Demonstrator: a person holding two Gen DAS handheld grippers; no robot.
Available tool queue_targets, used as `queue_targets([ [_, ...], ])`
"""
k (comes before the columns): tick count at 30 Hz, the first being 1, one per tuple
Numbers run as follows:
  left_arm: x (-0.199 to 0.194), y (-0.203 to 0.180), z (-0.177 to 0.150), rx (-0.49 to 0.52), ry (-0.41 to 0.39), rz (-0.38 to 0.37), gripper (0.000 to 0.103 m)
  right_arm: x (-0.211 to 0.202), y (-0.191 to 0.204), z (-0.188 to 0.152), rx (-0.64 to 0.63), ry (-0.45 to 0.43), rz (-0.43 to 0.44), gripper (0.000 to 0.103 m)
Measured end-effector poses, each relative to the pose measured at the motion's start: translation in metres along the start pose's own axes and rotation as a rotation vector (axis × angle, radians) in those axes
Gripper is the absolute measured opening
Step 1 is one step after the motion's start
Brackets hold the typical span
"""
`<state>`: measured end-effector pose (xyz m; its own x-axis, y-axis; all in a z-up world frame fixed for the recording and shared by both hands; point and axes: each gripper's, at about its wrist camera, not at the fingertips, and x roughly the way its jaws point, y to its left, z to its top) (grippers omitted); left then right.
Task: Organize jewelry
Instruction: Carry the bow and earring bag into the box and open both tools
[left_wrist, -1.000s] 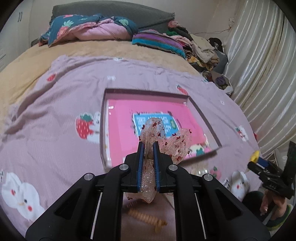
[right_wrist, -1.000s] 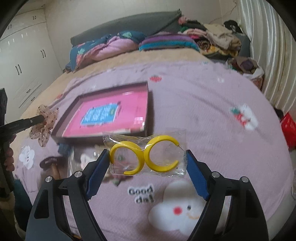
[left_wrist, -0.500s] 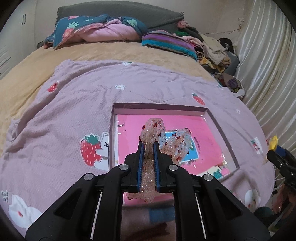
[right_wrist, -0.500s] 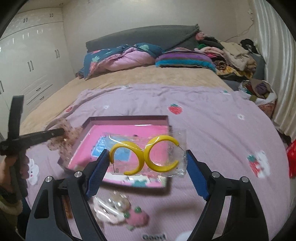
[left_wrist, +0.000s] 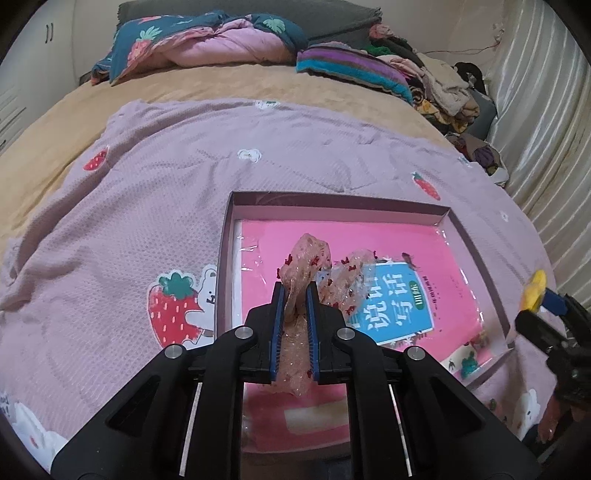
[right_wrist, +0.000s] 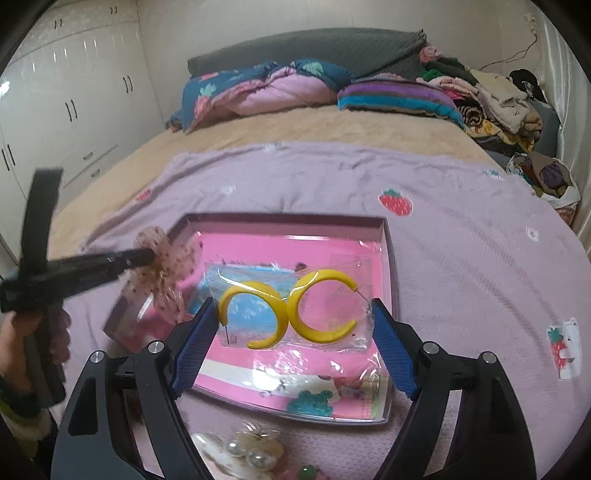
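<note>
Nearest, loose pieces — a pearl-trimmed clip (right_wrist: 243, 452) among them — lie on the lilac strawberry-print blanket (right_wrist: 461, 258). Above the shallow tray (right_wrist: 388, 258), both grippers arrive loaded: the left gripper (left_wrist: 295, 295), jaws pressed together, pinches a sheer pink scrunchie (left_wrist: 314, 266); the right gripper (right_wrist: 291, 317), jaws spread wide, clamps a clear packet of yellow hoop earrings (right_wrist: 291, 306) by its side edges. This looks like the delivery step — each piece hangs over the tray, not yet set down. Next, presumably, each hand lowers and lets go onto the tray's pink floor. The blue label (left_wrist: 399, 306) on the pink booklet lining the tray bears Chinese characters, too skewed to read confidently. Beyond, bedding (right_wrist: 266, 92) is heaped against the headboard.
</note>
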<state>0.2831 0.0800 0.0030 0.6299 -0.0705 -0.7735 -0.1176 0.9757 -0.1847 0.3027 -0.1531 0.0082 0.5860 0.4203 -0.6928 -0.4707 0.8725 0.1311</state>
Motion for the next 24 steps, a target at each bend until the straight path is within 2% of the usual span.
queue_targets([
  [1,0.002,0.001,-0.001,-0.004,0.004,0.003,0.006,0.003,-0.002,-0.003,0.003,0.007,-0.001,0.08],
  [3,0.003,0.001,-0.002,-0.005,0.005,0.011,0.019,0.009,-0.004,-0.009,0.003,0.024,0.001,0.08],
  [7,-0.001,0.0,-0.006,-0.006,0.0,0.027,0.032,0.02,-0.003,-0.016,-0.019,0.05,-0.016,0.081],
  [9,-0.005,-0.001,-0.007,-0.008,-0.007,0.039,0.044,0.026,-0.002,-0.019,-0.037,0.066,-0.023,0.081],
  [13,-0.018,-0.003,-0.01,-0.012,-0.035,0.049,0.057,0.036,-0.004,-0.026,-0.047,0.104,-0.038,0.081],
  [15,-0.026,-0.004,-0.013,-0.018,-0.048,0.054,0.065,0.039,-0.006,-0.028,-0.041,0.116,-0.039,0.086],
  [17,-0.033,-0.006,-0.016,-0.024,-0.059,0.059,0.073,0.038,-0.008,-0.029,-0.018,0.106,-0.042,0.096],
  [24,-0.056,-0.01,-0.025,-0.064,-0.089,0.07,0.091,0.018,-0.008,-0.024,-0.012,0.053,-0.034,0.097],
])
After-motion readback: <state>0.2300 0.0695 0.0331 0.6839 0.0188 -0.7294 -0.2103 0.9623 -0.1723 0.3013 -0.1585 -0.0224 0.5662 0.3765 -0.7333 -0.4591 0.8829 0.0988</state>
